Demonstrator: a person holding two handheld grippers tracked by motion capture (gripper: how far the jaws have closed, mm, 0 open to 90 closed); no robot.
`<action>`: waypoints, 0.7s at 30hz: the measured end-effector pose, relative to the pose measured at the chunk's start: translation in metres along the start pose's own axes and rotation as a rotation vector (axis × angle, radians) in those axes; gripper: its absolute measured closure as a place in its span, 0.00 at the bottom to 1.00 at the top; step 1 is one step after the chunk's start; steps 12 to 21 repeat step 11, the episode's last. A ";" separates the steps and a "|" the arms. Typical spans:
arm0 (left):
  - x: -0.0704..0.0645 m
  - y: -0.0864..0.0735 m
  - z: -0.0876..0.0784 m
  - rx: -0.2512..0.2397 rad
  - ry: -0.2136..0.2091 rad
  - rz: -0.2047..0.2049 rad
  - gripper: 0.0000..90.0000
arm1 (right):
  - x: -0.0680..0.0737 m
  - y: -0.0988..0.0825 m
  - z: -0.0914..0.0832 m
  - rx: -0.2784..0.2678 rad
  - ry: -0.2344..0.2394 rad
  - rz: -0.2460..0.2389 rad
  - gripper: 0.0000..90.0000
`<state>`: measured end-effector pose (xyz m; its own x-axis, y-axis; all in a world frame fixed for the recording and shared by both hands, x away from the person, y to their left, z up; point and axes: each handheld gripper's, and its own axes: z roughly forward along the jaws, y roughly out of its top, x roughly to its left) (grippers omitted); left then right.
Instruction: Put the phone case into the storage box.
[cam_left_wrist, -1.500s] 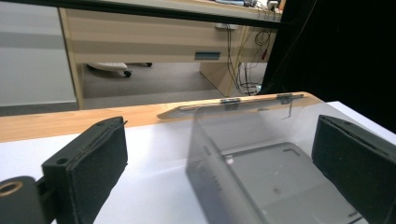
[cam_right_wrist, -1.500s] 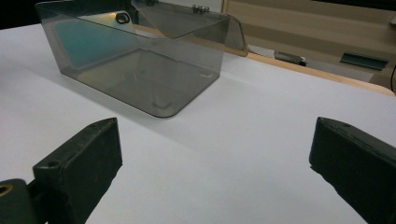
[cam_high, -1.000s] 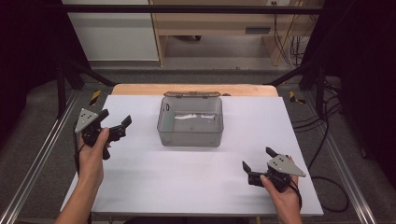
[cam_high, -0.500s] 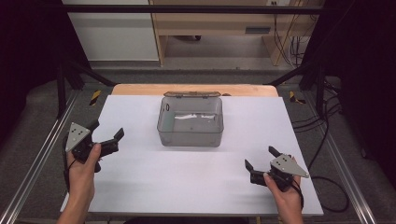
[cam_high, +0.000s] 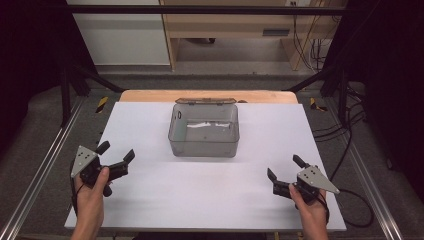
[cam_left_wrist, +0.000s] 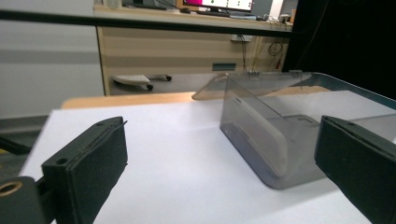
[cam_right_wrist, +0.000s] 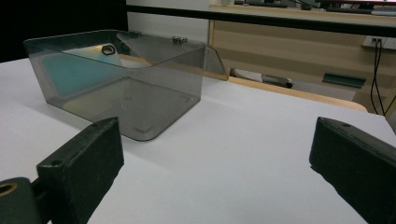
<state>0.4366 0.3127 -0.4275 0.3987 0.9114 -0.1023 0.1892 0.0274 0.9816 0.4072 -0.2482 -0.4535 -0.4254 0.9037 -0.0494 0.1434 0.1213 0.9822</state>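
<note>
White table (cam_high: 210, 200) takes up most of high view, wood strip along far edge. Clear grey plastic box (cam_high: 204, 131) sits mid-table toward far side, upright, lid (cam_high: 205, 101) flipped open behind it on hinges; something pale on box floor, can't tell what. Left gripper (cam_high: 115, 161) low at table's left-front corner, held in person's left hand (cam_high: 92, 192), jaws spread wide, nothing between them, well apart from box. Right gripper (cam_high: 285, 171) at right-front, in right hand (cam_high: 307, 207), jaws also wide apart & empty, well apart from box. Left gripper view: box (cam_left_wrist: 275, 135) ahead, to the right. Right gripper view: box (cam_right_wrist: 116, 88) ahead-left, lid tilted back.
</note>
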 end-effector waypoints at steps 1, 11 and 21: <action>0.000 -0.003 -0.001 0.001 -0.006 -0.006 0.03 | 0.000 0.000 0.000 0.000 0.001 -0.001 0.04; -0.011 -0.017 -0.013 -0.022 -0.050 -0.044 0.04 | 0.001 -0.002 0.000 -0.002 0.015 -0.013 0.04; -0.011 -0.017 -0.013 -0.022 -0.050 -0.044 0.04 | 0.001 -0.002 0.000 -0.002 0.015 -0.013 0.04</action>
